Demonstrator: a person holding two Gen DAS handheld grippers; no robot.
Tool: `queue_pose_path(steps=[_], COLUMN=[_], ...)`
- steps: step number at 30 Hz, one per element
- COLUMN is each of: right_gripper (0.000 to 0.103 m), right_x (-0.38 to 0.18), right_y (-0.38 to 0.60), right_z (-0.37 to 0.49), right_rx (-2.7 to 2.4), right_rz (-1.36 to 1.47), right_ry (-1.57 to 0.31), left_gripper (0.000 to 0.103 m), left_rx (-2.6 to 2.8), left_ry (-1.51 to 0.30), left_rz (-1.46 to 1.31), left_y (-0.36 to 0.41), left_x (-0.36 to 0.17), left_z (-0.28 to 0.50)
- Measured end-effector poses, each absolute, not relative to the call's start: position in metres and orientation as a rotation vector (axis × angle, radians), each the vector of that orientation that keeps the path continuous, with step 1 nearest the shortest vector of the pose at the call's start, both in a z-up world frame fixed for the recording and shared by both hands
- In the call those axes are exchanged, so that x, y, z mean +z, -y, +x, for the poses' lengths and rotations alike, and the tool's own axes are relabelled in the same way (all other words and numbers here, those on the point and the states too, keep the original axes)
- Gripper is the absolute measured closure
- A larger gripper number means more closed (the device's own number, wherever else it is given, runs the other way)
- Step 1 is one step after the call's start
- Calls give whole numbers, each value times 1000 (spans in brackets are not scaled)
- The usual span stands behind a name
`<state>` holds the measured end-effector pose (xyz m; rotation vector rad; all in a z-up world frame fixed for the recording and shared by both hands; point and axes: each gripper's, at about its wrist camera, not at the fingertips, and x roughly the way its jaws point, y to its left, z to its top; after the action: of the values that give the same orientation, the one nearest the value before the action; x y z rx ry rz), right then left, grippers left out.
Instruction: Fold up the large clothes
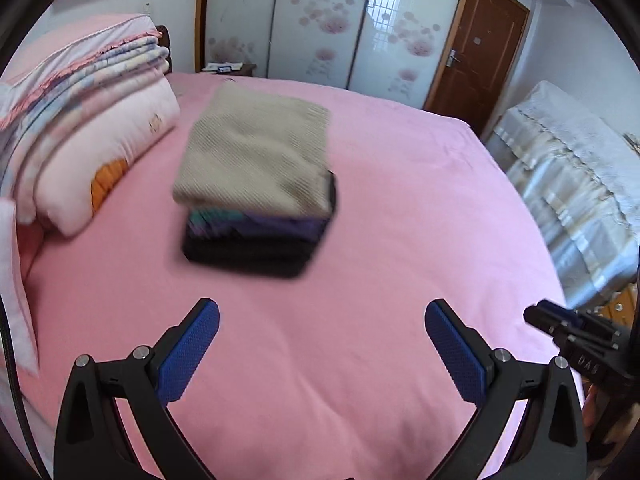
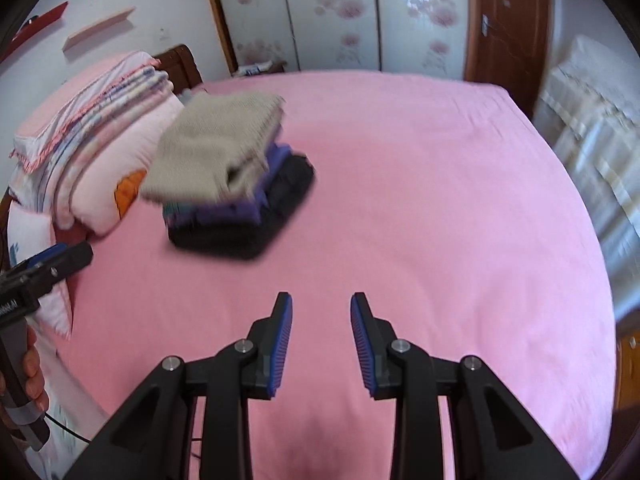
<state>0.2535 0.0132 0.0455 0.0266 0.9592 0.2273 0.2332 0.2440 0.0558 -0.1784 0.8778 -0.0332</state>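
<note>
Beyond both grippers, the folded stack (image 1: pixel 256 184) is lying mid-bed beside the bedding pile (image 1: pixel 80 128); left gripper (image 1: pixel 320 344) is nearer, gaping empty; right gripper (image 2: pixel 321 344) is standing half-open, empty.

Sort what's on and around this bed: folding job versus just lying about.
Job:
- beige knit, top of the stack
- purple garment
- black garment
- left gripper, open
- right gripper, open

Lying about:
- folded quilts
- pink bed sheet
- wardrobe
- door
</note>
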Motion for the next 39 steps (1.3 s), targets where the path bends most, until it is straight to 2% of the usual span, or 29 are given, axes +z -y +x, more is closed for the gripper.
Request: queue_pose_path(steps=[7,14,23,39], right_gripper=[73,73,73,73], right_x=[44,48,75,75], right_y=[63,99,122,134], right_z=[164,122,95,94], right_rx=[173,150,164,106], right_rz=[58,79,56,41], right_ry=[-997,-998,-888,-914], left_gripper=[0,0,0,0], left_rx=[-66,-71,-79,-17], left_ry=[-960,-1019,-985,-979], left_rz=[-167,-167,-109,-56], left_y=[-153,-92,-49,-28], left_x=[50,44,65,74], left_z=[158,110,92,81])
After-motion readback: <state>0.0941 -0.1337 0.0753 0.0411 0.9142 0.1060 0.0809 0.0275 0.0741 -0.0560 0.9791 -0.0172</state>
